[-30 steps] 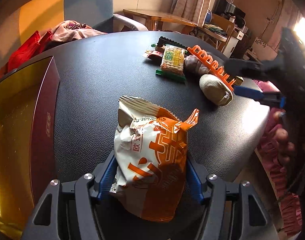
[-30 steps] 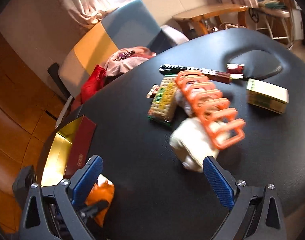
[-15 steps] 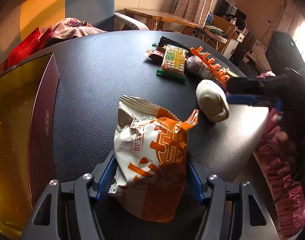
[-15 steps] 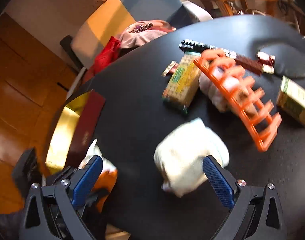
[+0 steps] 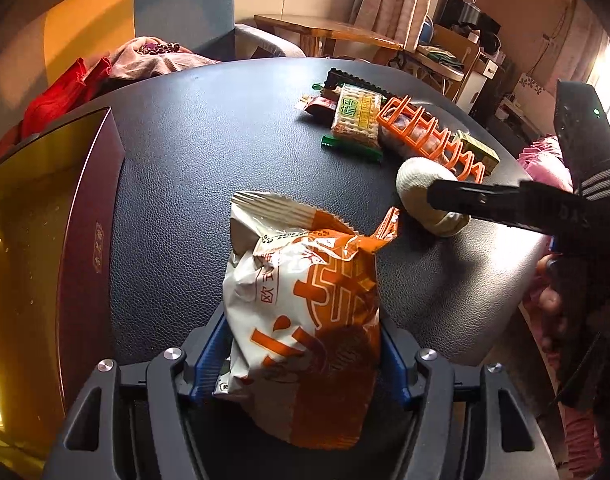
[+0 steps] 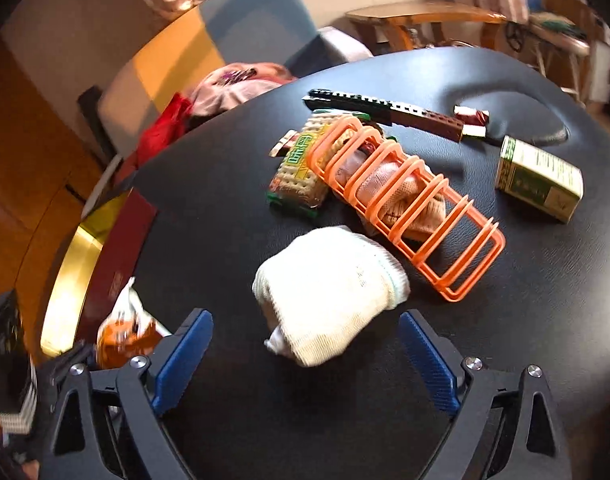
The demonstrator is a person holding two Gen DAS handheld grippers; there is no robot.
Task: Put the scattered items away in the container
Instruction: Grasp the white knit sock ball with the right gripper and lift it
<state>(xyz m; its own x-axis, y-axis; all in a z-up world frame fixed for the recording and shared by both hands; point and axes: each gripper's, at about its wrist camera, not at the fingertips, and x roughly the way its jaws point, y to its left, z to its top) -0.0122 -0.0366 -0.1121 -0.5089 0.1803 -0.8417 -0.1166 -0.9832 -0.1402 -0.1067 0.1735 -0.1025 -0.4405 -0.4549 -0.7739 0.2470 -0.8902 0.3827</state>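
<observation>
Gripping snack packet, left tool

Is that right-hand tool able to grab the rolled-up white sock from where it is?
Probably yes. The right tool is open, the rolled white sock lies just ahead between its fingers, and nothing blocks the way.

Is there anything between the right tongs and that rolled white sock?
Nothing visible. The right tongs are open with the white sock just ahead of them, only bare table between. The orange rack lies beyond the sock.
</observation>
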